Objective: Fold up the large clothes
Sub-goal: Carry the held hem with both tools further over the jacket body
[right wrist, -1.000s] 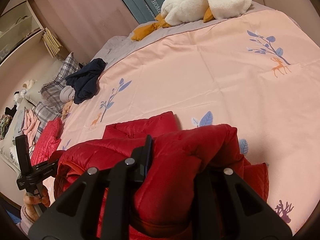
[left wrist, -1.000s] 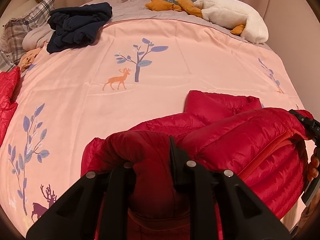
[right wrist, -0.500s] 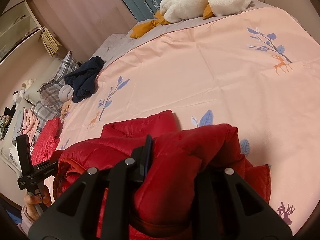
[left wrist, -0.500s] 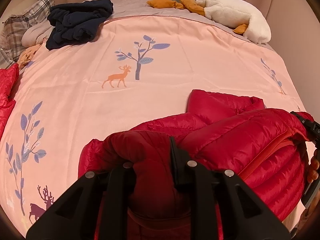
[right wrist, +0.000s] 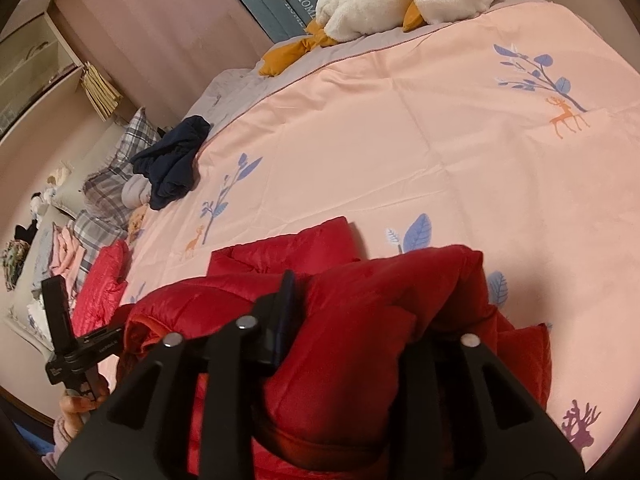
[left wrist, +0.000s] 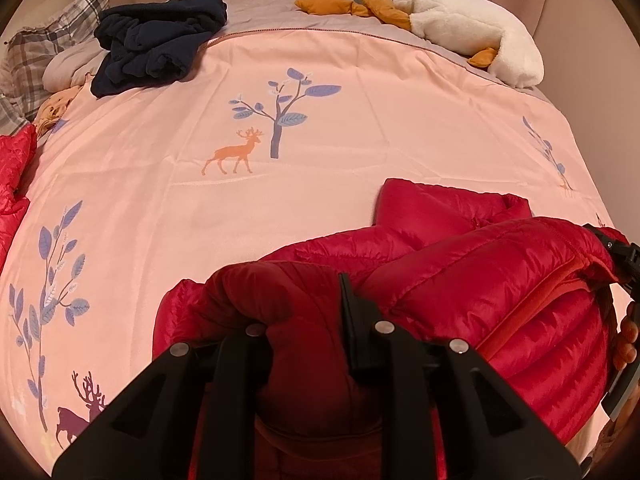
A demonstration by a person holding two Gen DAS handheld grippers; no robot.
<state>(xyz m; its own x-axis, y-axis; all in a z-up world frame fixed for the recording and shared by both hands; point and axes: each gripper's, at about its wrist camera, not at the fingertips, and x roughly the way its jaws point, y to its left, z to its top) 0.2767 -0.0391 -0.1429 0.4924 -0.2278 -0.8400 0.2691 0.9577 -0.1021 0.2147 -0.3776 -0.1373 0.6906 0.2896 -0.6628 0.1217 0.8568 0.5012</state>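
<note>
Jaws of both grippers pinching puffy quilted red down jacket (left wrist: 460, 280), apparently half-folded, on smooth pink bedspread (left wrist: 320, 160)

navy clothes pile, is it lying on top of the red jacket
No, the navy clothes pile lies far up the pink bedspread near the plaid pillow, well apart from the red jacket.

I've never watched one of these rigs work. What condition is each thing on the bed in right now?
red puffer jacket: bunched, partly lifted off the bedspread
left gripper: shut on jacket fabric
right gripper: shut on jacket fabric
navy garment: crumpled, unfolded
white plush goose: lying on its side
</note>
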